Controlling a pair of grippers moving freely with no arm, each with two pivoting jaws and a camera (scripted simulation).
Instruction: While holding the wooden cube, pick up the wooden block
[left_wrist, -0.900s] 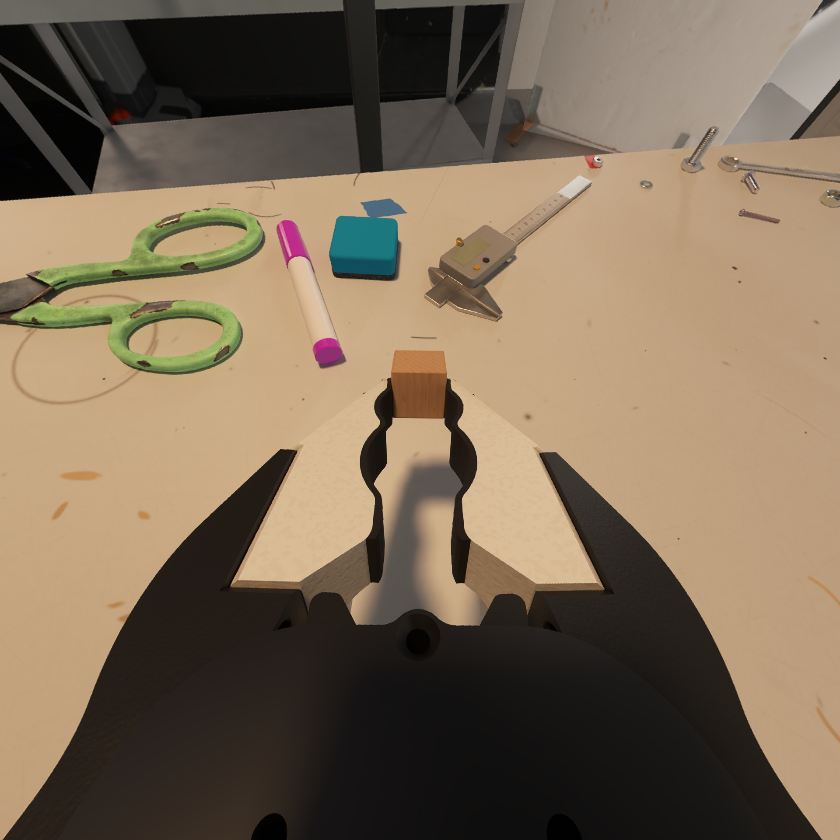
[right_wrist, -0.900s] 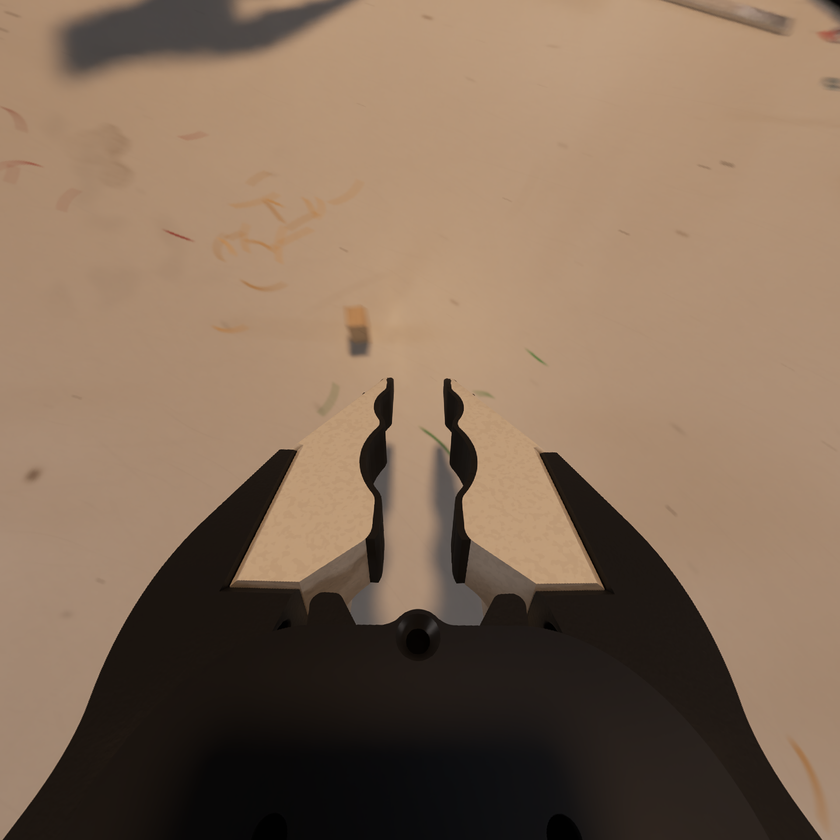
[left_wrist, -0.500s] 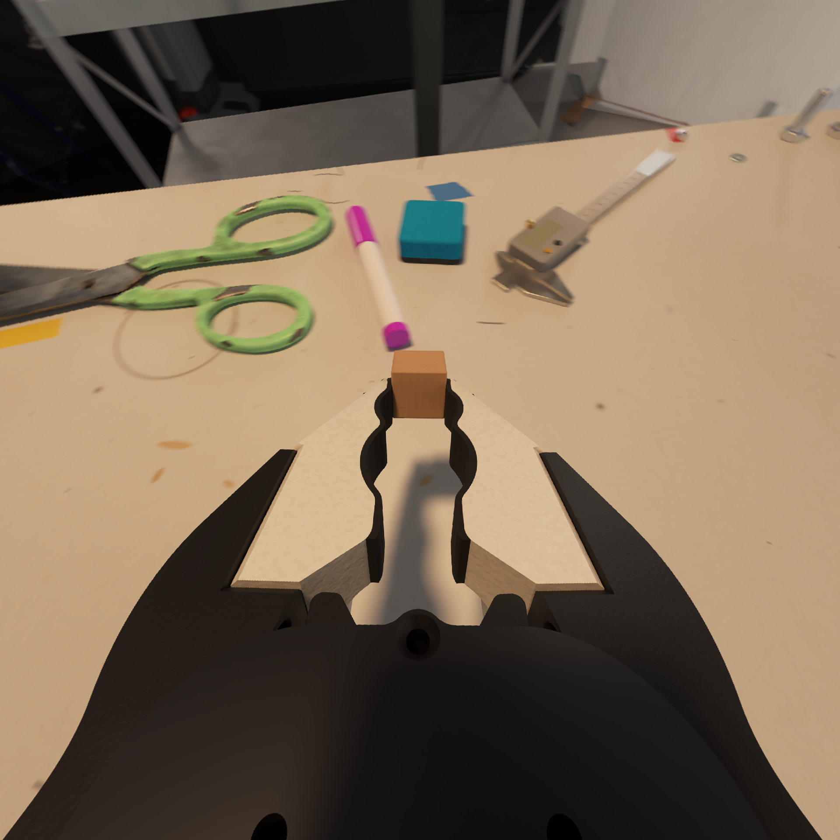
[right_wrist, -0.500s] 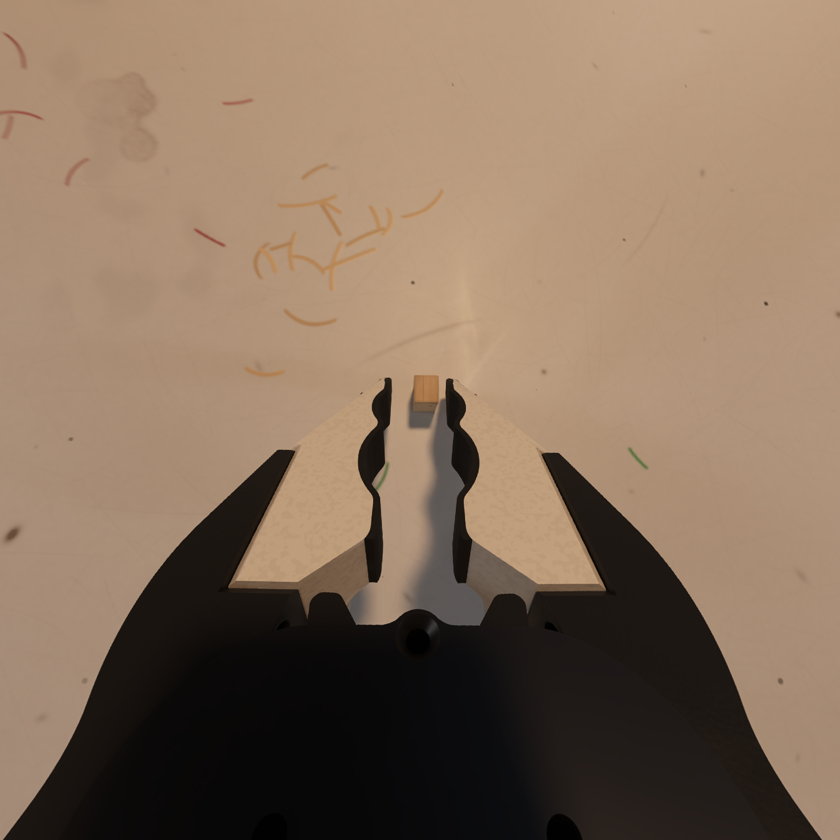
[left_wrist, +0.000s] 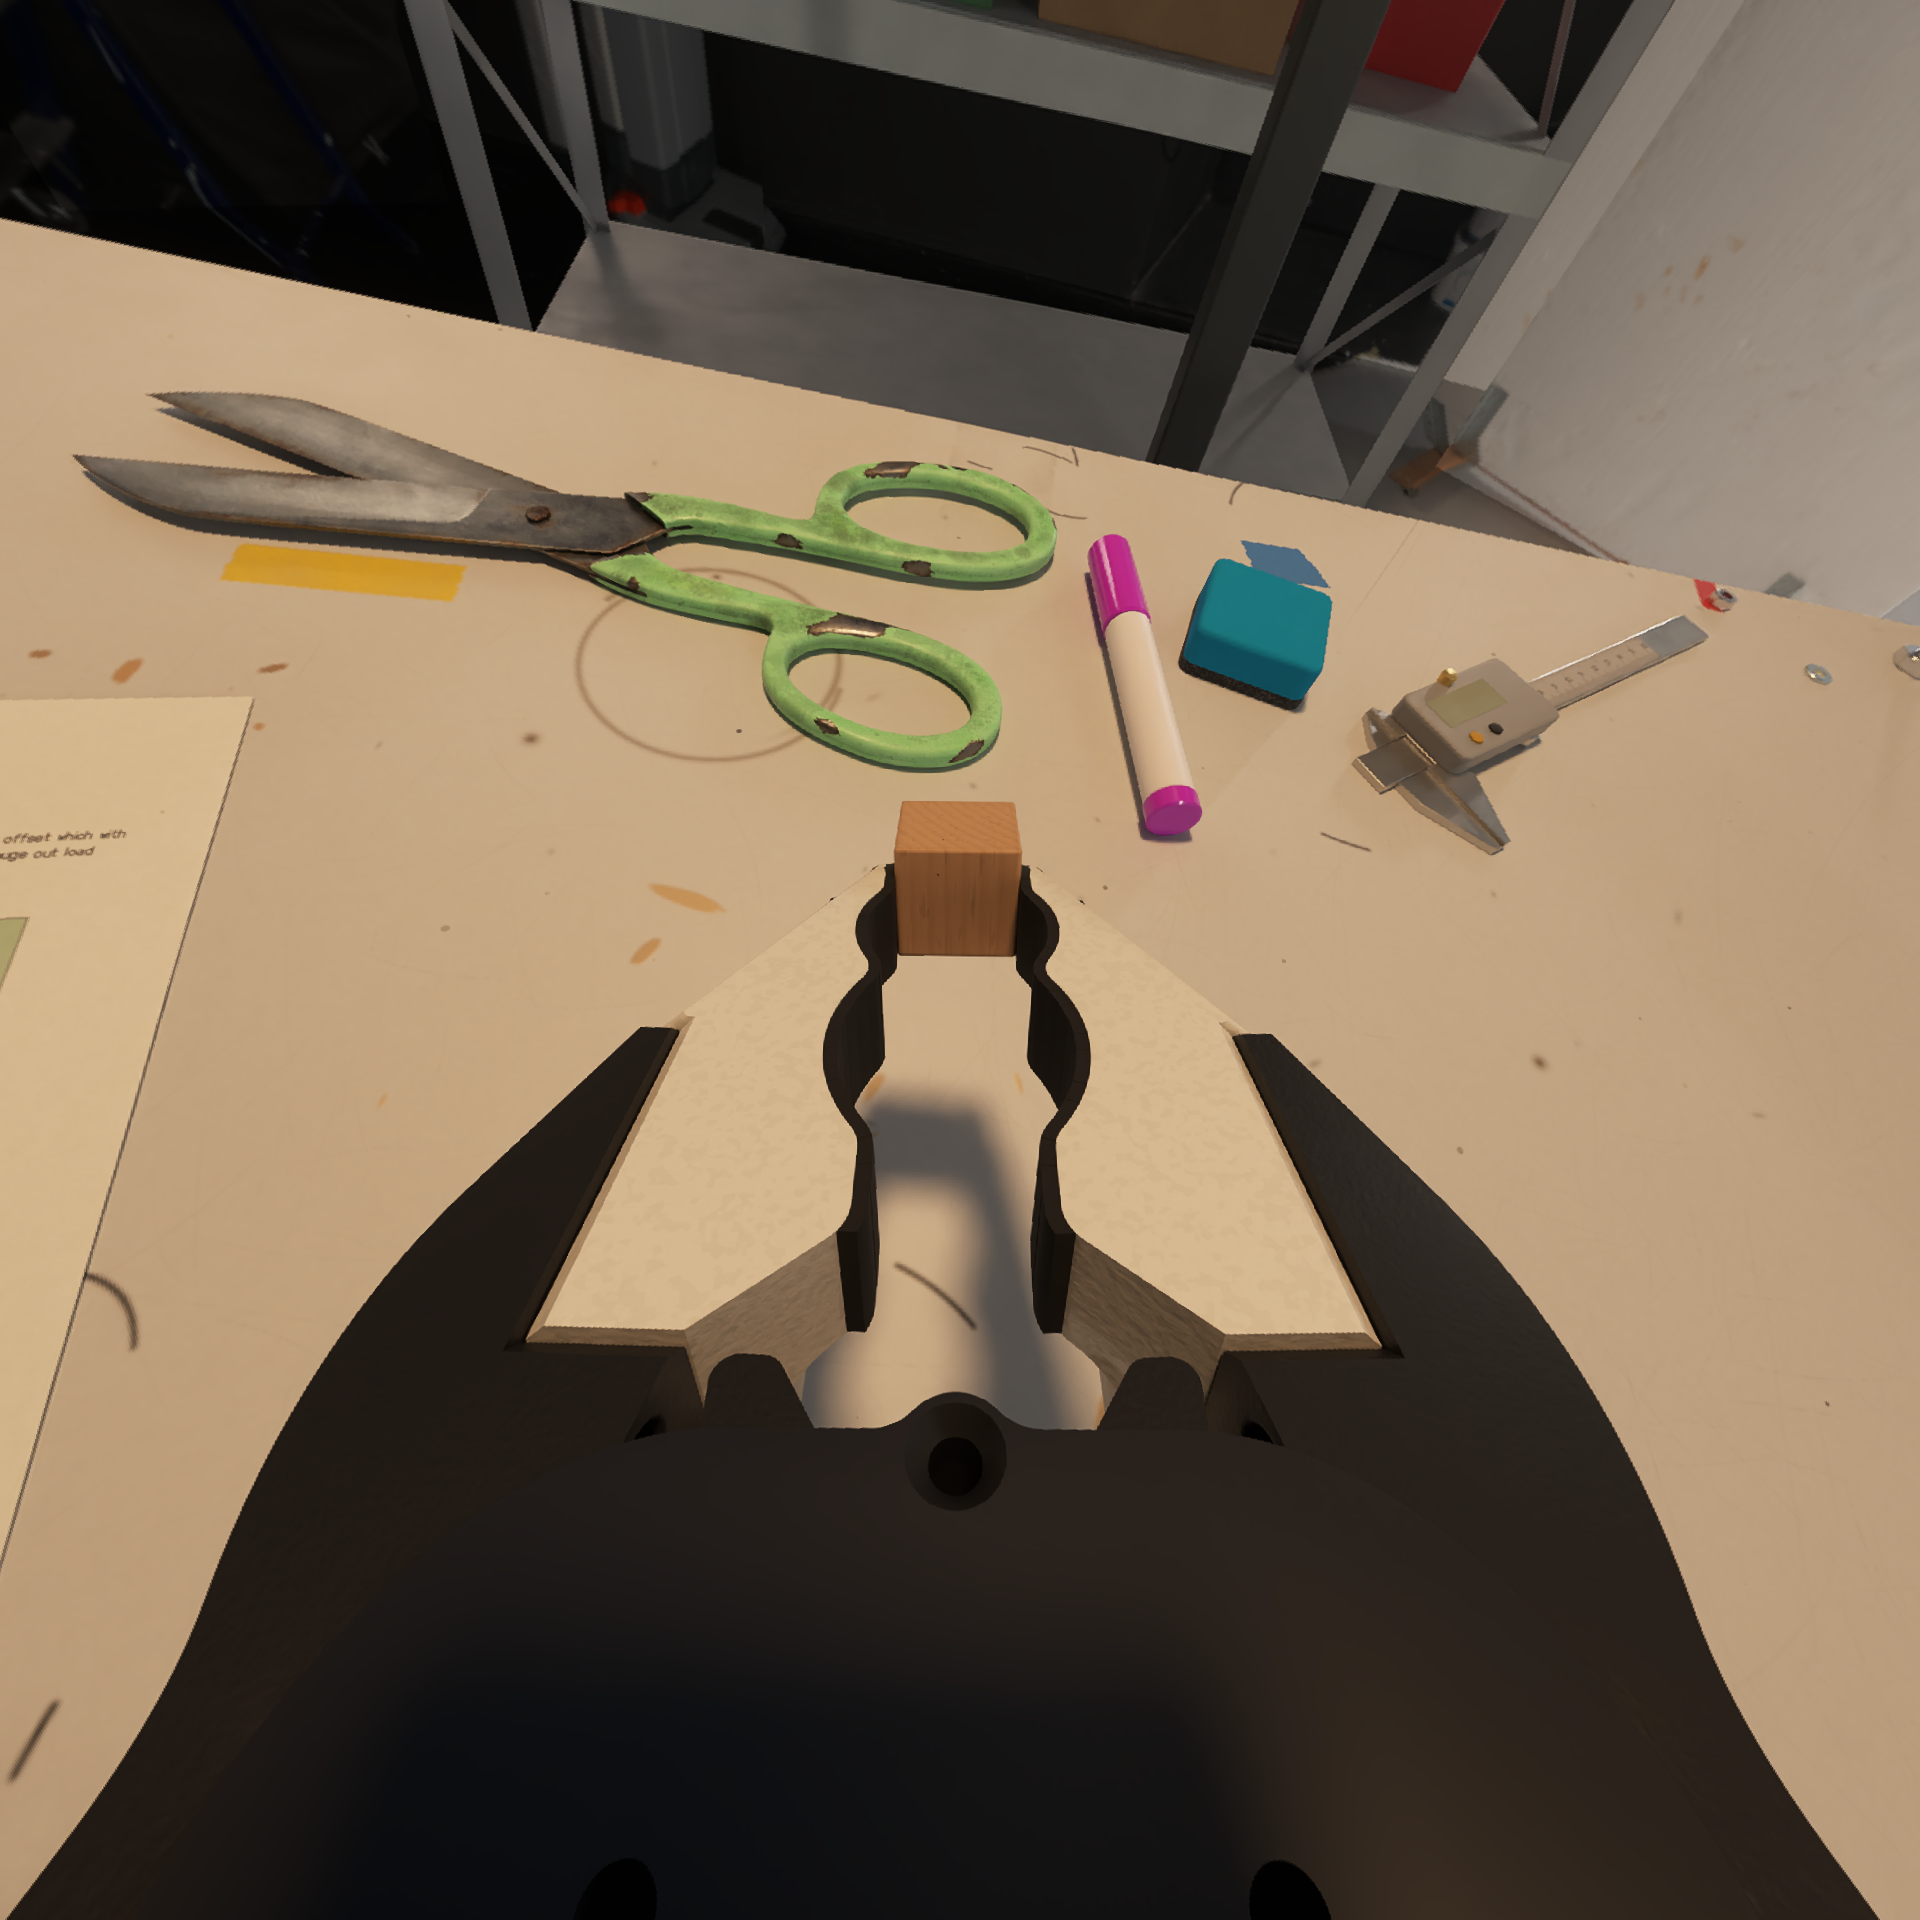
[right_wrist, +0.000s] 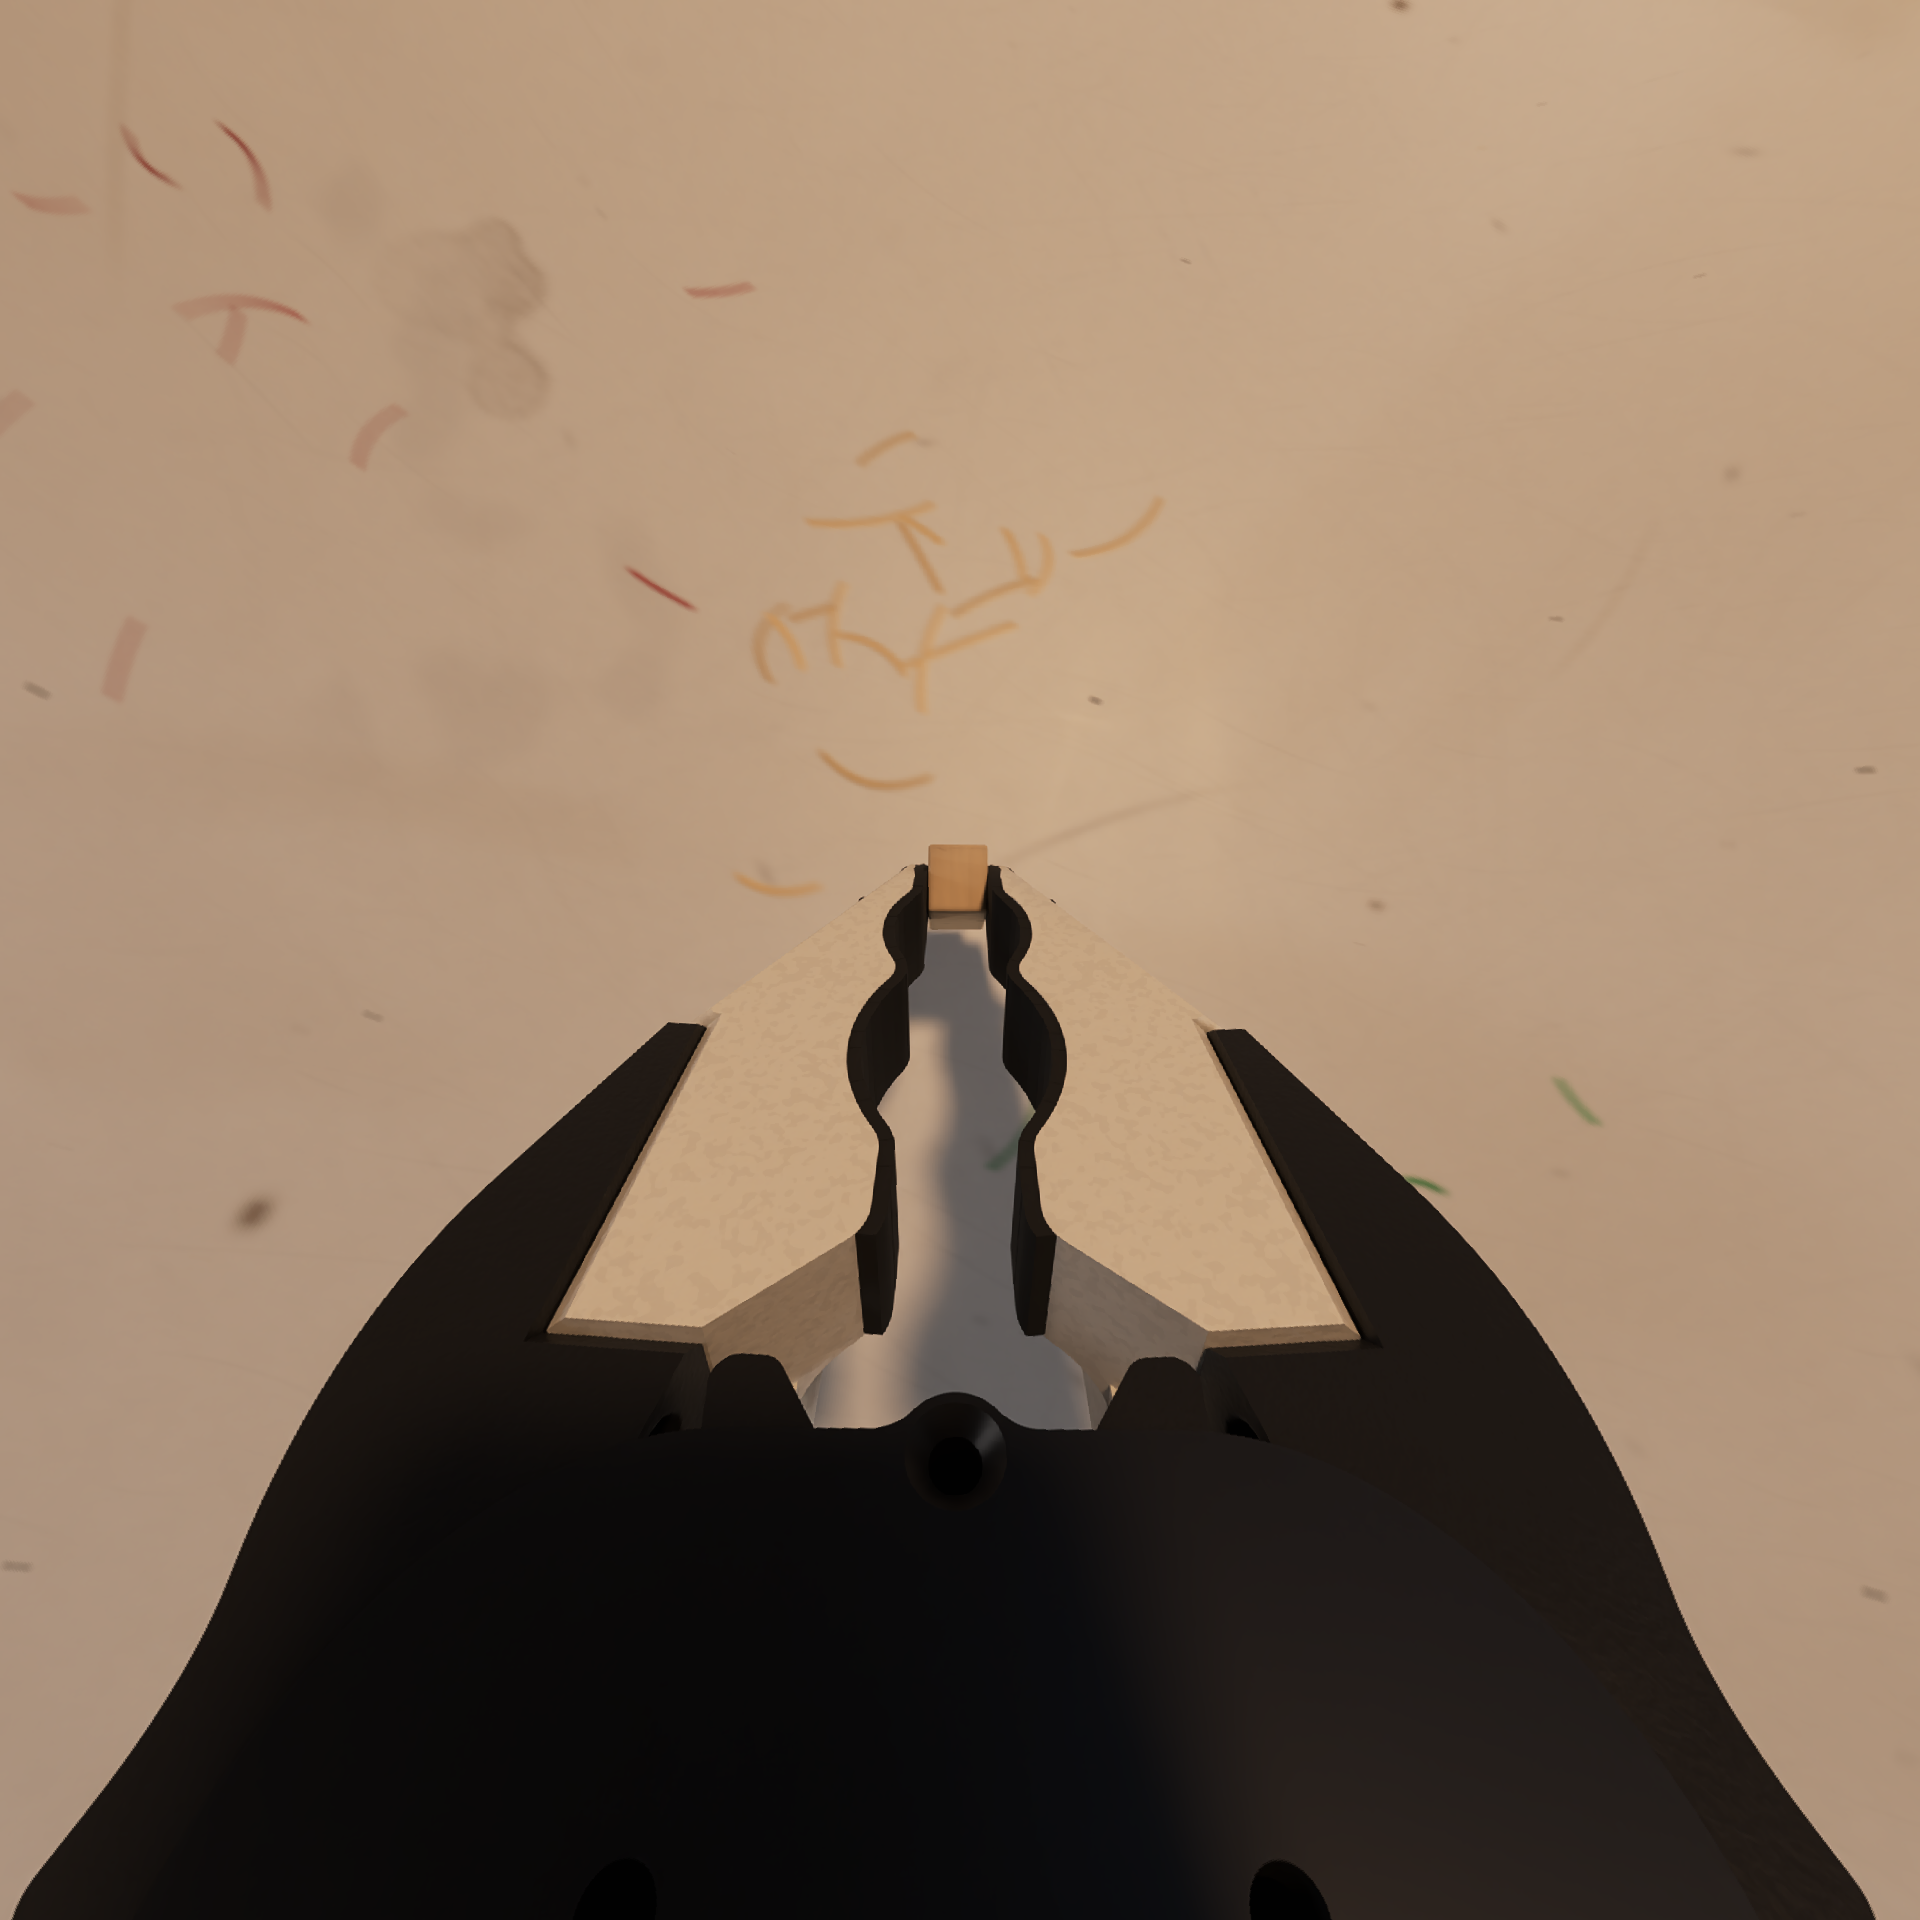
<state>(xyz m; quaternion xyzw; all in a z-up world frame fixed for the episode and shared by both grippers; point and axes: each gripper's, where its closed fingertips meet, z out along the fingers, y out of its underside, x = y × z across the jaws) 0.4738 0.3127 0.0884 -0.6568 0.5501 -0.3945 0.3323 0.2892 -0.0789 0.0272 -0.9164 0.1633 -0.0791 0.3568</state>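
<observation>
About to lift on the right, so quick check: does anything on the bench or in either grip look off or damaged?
Both grips look square: the wooden cube sits at the left gripper tips, the wooden block between the right gripper tips. The only wear: chipped green paint on the scissors.

Left view had 1 wooden cube (left_wrist: 955, 878), 1 scissors (left_wrist: 582, 561), 1 marker (left_wrist: 1141, 684), 1 eraser (left_wrist: 1257, 631), 1 caliper (left_wrist: 1496, 727), 1 paper sheet (left_wrist: 94, 935). Right view had 1 wooden block (right_wrist: 957, 879).
</observation>
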